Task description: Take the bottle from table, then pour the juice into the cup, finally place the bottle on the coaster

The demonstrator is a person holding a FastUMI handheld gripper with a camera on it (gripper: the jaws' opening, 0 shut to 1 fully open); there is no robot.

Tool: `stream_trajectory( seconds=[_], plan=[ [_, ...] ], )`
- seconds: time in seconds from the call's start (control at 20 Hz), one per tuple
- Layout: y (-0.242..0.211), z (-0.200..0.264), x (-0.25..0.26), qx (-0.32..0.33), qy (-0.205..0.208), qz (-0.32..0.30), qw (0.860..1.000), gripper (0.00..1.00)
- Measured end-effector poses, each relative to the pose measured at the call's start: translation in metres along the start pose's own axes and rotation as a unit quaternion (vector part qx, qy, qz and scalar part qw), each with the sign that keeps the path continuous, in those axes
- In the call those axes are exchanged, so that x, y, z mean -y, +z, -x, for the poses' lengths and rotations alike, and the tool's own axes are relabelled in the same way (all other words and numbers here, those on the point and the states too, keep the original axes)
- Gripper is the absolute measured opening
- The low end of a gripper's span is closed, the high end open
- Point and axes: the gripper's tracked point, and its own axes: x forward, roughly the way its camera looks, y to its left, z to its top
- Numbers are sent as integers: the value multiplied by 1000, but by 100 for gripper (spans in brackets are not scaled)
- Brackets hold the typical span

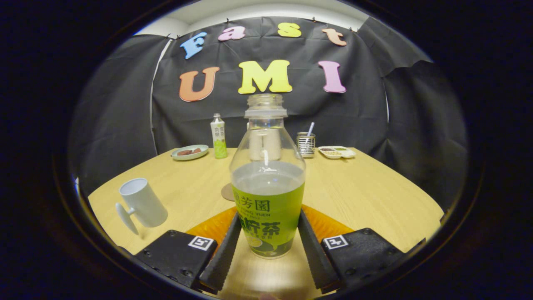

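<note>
Fingers (227, 246) of the gripper (268, 246) are squeezing the bottle (267, 183) from both sides (cap off, so keep it straight), and it is needing a slow carry to the cup (143, 203), off to the bottle's left.

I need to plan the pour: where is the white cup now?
In the gripper view, the white cup stands on the wooden table, off to the left of the open bottle clamped between the tongs.
</note>
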Motion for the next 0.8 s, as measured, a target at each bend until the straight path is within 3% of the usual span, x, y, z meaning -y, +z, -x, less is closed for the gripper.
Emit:
stream_trajectory(
  seconds=[0.15, 0.35, 0.6, 0.8],
  plan=[
    [11, 8, -7, 8, 17, 24, 1000, 79],
    [34, 17, -18, 35, 17, 142, 989, 78],
    [49, 2, -24, 28, -4, 273, 962, 77],
    [62, -10, -25, 34, -53, 377, 924, 78]
  ],
)
